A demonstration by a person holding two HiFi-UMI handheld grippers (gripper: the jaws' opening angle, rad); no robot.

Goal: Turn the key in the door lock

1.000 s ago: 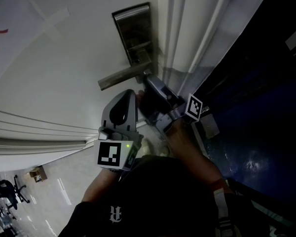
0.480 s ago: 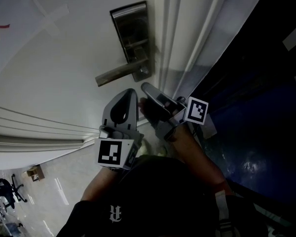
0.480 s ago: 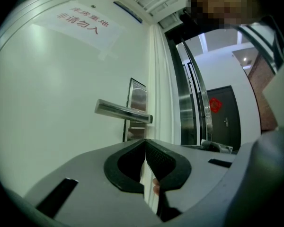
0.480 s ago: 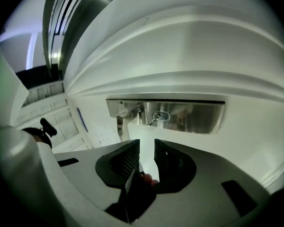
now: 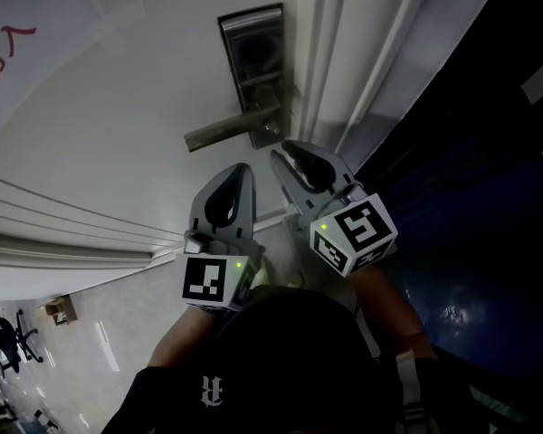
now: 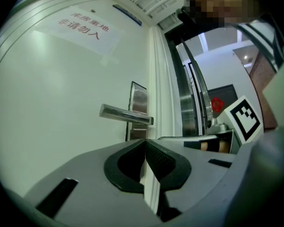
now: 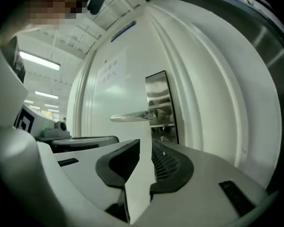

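A steel lock plate with a lever handle sits on the white door, and the keyhole cylinder is just under the handle. I cannot make out a key in it. My right gripper hangs a short way below the cylinder, apart from it, with its jaws a narrow gap apart and nothing between them. In the right gripper view its tips point at the handle and cylinder. My left gripper is shut and empty, lower left of the handle.
A paper sign with red characters is taped on the door at upper left. The white door frame runs beside the lock. Dark glass or floor lies to the right. The person's arms and head fill the bottom.
My right gripper has drawn back from the lock cylinder and turned, so its marker cube now faces the camera. The left gripper has stayed put.
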